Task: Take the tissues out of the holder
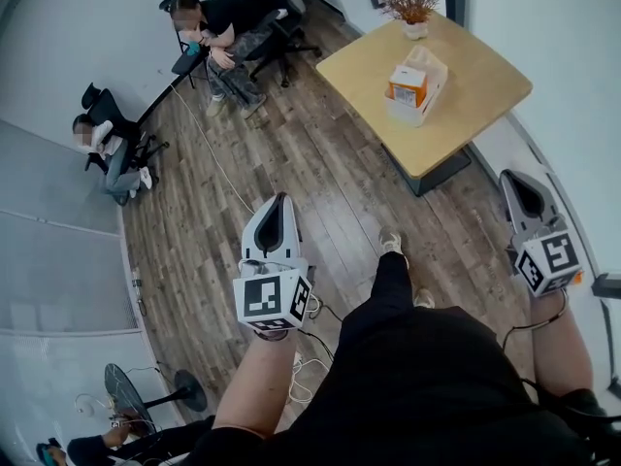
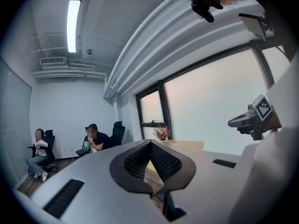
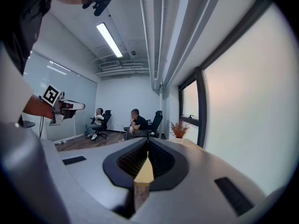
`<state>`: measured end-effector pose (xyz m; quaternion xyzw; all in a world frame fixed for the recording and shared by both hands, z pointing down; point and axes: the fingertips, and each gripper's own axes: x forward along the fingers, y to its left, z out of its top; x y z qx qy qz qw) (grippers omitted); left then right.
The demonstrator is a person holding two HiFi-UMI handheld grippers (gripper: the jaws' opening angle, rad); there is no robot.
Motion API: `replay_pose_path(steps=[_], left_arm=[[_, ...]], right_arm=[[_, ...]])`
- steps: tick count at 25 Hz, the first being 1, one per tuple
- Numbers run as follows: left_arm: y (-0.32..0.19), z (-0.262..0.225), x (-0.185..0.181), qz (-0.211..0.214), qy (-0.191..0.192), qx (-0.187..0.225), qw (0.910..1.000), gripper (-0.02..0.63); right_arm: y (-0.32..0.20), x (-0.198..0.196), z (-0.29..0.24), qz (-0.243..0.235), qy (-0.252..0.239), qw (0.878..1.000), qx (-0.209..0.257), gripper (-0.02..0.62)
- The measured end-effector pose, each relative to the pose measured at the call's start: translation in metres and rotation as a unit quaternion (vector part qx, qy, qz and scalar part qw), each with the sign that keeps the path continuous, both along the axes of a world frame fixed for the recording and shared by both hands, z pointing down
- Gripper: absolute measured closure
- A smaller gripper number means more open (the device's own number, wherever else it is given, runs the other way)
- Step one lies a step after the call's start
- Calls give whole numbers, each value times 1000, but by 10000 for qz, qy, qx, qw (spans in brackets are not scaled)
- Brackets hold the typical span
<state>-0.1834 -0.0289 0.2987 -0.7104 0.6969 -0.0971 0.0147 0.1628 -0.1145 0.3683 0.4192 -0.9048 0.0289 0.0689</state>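
Note:
An orange tissue pack (image 1: pixel 407 86) stands in a pale holder (image 1: pixel 431 93) on the wooden table (image 1: pixel 480 78) at the upper right of the head view. Both grippers are held level over the floor, well short of the table and pointing toward it. My left gripper (image 1: pixel 281 199) has its jaw tips together and nothing between them; in its own view the left gripper (image 2: pixel 150 142) looks the same. My right gripper (image 1: pixel 510 175) is nearer the table's right side, and this right gripper (image 3: pixel 148 139) is shut with nothing in it. The holder is hidden in both gripper views.
A small potted plant (image 1: pixel 408 2) stands at the table's far edge. Two people sit on office chairs, one at the back wall (image 1: pixel 219 35) and one at the left (image 1: pixel 109 148). A cable (image 1: pixel 217 161) runs across the wood floor, and a fan (image 1: pixel 130 392) stands at the lower left.

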Motion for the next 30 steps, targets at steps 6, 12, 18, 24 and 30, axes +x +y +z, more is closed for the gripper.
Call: replay_pose_path(steps=[6,12,18,24,30], left_arm=[[-77,14,-1,226,159,94,9996,601],[-158,9,-14,495,238,121,9984,601],[-233,3,-31,743,280,86,9968,601],[-294,15,-48,1039,208,88,9943,601],[-351,28,-54,1393,320,-18,9897,601]], right_arm=[[-54,4,11,330,105,9994,-80,589],[-112,-9,6,539,214,9982,-124,589],[-166,-34,1,724,290,9967,-211,589],[-211,-75,5,498,441,9975,-229,589],[-255,-102,15,628,569,9957,-375,589]])
